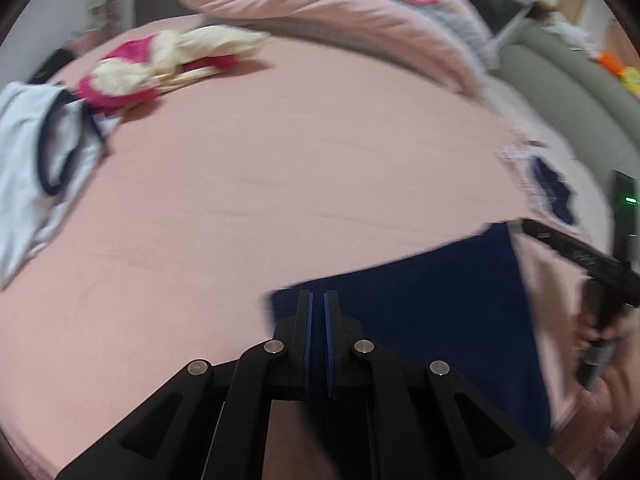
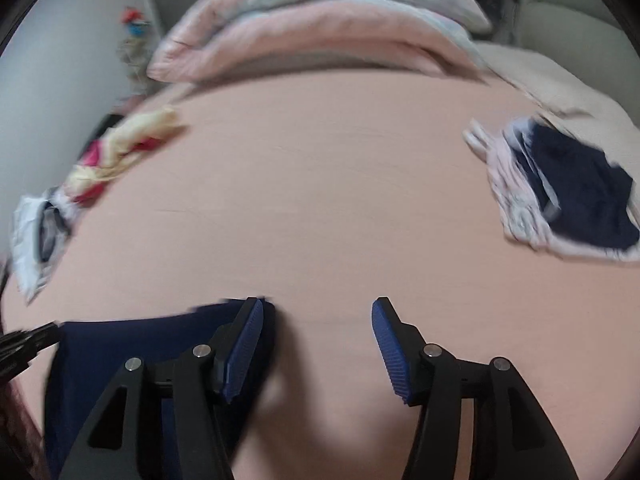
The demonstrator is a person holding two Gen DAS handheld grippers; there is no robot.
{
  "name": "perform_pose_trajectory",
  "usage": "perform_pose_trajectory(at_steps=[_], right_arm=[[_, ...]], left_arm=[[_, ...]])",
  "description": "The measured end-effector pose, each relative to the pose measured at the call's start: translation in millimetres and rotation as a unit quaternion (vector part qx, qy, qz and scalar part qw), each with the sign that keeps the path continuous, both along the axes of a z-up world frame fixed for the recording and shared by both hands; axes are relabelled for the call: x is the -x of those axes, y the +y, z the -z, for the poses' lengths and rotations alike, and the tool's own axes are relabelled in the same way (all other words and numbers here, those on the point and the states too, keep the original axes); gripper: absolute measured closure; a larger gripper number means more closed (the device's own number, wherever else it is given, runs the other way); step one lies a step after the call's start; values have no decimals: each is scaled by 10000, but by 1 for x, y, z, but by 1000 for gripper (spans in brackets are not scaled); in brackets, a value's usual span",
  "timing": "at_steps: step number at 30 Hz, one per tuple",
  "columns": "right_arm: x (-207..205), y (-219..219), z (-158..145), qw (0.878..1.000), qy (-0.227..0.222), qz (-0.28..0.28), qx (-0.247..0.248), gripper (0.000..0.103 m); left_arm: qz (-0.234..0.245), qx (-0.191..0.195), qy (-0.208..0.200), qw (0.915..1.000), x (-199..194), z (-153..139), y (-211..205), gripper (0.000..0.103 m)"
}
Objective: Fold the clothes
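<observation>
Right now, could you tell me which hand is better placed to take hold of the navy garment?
Probably the right. The right tongs stand open beside the navy garment, its edge by the left finger. The left tongs are shut over the cloth and would need to open first.

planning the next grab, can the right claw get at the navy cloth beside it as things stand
Probably yes: the right claw stands open with only bare pink sheet between its fingers, and the navy cloth lies right beside its left finger, nothing over it.
</observation>
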State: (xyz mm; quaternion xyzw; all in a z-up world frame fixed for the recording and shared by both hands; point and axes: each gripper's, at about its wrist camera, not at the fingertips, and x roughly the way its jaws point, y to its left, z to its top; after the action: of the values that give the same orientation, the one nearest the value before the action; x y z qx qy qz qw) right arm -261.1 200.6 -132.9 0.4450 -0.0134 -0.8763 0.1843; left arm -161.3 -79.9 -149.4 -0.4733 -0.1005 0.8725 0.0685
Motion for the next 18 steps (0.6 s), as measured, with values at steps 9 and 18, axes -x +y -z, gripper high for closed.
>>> perform_pose_trajectory(at_steps=[9, 18], right_arm=[[-13, 17, -17, 9983, -197, 180, -526, 47], [-119, -33, -2, 9898, -944, -917, -552, 52]], left_arm=[[270, 654, -428, 9966, -14, -16, 22, 98], [1081, 1375, -955, 9799, -45, 21, 59, 97]])
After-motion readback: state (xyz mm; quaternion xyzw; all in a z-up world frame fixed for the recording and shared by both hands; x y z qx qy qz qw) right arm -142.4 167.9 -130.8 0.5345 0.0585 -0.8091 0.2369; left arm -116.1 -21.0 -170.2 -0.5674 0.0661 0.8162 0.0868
